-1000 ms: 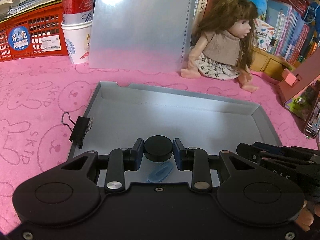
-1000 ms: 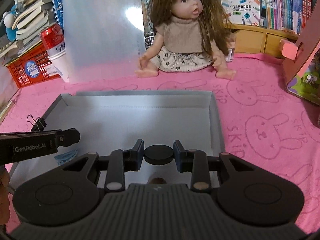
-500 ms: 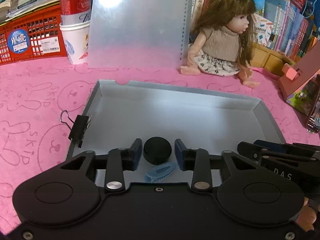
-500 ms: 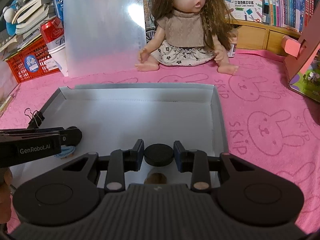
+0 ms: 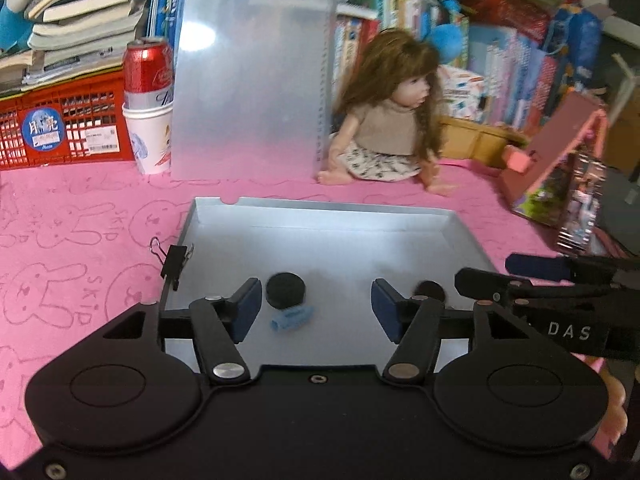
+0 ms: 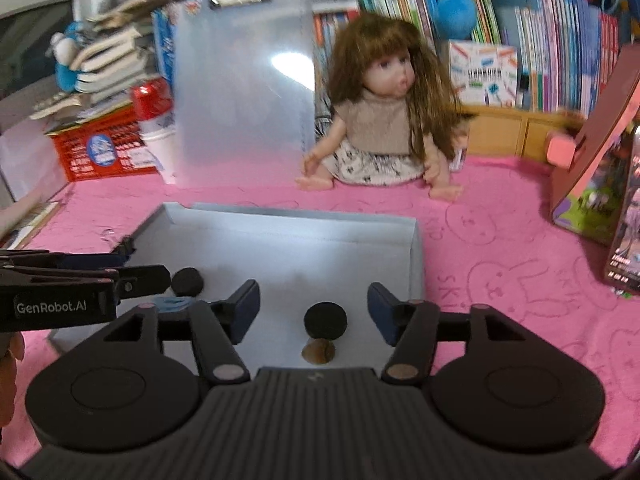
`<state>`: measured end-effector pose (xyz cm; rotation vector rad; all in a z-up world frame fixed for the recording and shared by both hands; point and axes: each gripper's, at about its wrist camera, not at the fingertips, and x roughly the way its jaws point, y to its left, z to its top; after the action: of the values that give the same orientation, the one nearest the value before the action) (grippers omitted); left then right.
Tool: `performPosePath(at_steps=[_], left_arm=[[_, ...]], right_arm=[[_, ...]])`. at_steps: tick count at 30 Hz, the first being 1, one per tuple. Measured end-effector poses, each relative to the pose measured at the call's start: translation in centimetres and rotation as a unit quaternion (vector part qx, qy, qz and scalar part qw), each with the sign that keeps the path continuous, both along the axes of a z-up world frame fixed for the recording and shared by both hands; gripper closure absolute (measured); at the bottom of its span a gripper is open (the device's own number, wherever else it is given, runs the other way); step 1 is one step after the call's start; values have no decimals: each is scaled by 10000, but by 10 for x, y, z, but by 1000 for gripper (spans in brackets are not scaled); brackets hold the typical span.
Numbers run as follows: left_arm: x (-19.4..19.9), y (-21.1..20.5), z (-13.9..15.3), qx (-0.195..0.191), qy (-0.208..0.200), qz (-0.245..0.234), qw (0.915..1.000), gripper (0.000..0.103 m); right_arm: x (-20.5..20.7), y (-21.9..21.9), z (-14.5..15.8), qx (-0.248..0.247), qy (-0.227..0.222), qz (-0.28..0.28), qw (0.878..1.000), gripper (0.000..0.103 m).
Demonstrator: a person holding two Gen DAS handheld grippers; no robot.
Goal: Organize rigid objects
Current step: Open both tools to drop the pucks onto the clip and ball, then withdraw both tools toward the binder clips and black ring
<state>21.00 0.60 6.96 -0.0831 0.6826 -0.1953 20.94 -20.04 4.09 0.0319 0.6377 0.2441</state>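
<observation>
A shallow grey tray (image 5: 316, 205) (image 6: 416, 256) lies on the pink cloth. Inside it are two black pucks: one (image 5: 285, 289) (image 6: 187, 281) on the left, one (image 6: 325, 320) (image 5: 429, 290) on the right. A small blue clip (image 5: 292, 318) (image 6: 172, 304) lies by the left puck and a brown nut-like piece (image 6: 318, 351) by the right puck. My left gripper (image 5: 316, 306) is open and empty above the tray, the left puck just inside its left finger. My right gripper (image 6: 314, 308) is open, with the right puck lying between its fingers.
A black binder clip (image 5: 174, 261) grips the tray's left wall. A doll (image 5: 390, 120) sits behind the tray, beside a translucent clipboard (image 5: 252, 80). A red can in a paper cup (image 5: 149, 104) and a red crate (image 5: 60, 128) stand back left. A pink toy house (image 5: 560, 172) is at right.
Both grippers opened and let go of their black pucks, which now lie in the tray. Both grippers rose and drew back a little.
</observation>
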Motion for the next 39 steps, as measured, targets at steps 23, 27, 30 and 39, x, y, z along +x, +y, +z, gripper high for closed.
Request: performPosePath(at_steps=[23, 27, 30, 39], left_arm=[[-151, 8, -16, -121, -243, -293, 9992, 39], [-163, 9, -26, -148, -163, -271, 9994, 39], [-172, 7, -33, -137, -105, -310, 9994, 39], [-192, -1, -51, -9, -21, -479, 9989, 43]], right_arm=[[-136, -19, -2, -459, -950, 444, 9934, 16], [-146, -24, -12, -483, -933, 389, 9937, 16], [-151, -27, -19, -430, -905, 356, 9943, 16], [-167, -31, -35, -510, -881, 337, 9942, 16]])
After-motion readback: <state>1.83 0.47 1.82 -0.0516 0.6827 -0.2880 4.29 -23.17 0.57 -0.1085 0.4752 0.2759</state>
